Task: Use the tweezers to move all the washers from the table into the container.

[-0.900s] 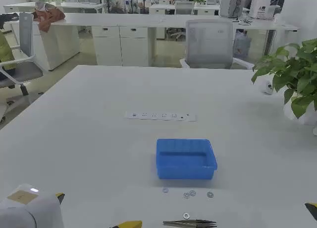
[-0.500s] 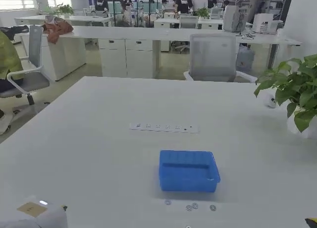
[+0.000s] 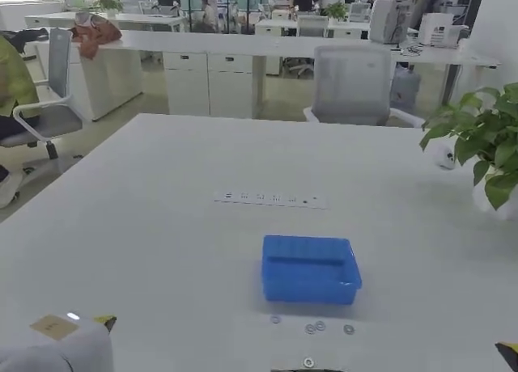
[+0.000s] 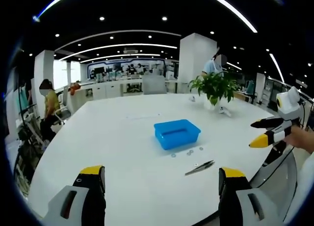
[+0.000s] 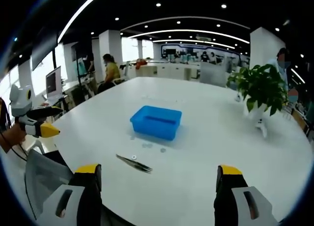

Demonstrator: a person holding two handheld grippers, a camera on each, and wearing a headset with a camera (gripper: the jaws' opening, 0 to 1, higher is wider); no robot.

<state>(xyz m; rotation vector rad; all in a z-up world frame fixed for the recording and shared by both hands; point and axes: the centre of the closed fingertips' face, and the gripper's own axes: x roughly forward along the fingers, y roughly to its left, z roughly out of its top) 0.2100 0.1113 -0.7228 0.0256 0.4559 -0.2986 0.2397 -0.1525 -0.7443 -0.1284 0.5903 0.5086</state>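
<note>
A blue container [image 3: 312, 268] stands mid-table, and several small washers [image 3: 320, 326] lie just in front of it. Metal tweezers [image 4: 199, 167] rest on the table nearer me than the washers [image 4: 189, 151], also seen as tweezers [image 5: 134, 163] beside one washer. My left gripper [image 4: 162, 173] is open with nothing between its yellow-tipped jaws, well short of the tweezers. My right gripper [image 5: 158, 169] is also open and holds nothing. In the head view the left gripper's body [image 3: 57, 344] sits bottom left and a yellow tip [image 3: 510, 354] bottom right.
A white power strip [image 3: 271, 199] lies behind the container. A potted plant [image 3: 481, 141] stands at the table's right edge. An office chair [image 3: 356, 85] is at the far side. Bare white table [image 3: 146, 243] surrounds the container.
The head camera has tilted up, so the tweezers and a lower yellow jaw tip slid off the picture's bottom edge. Nothing on the table has moved.
</note>
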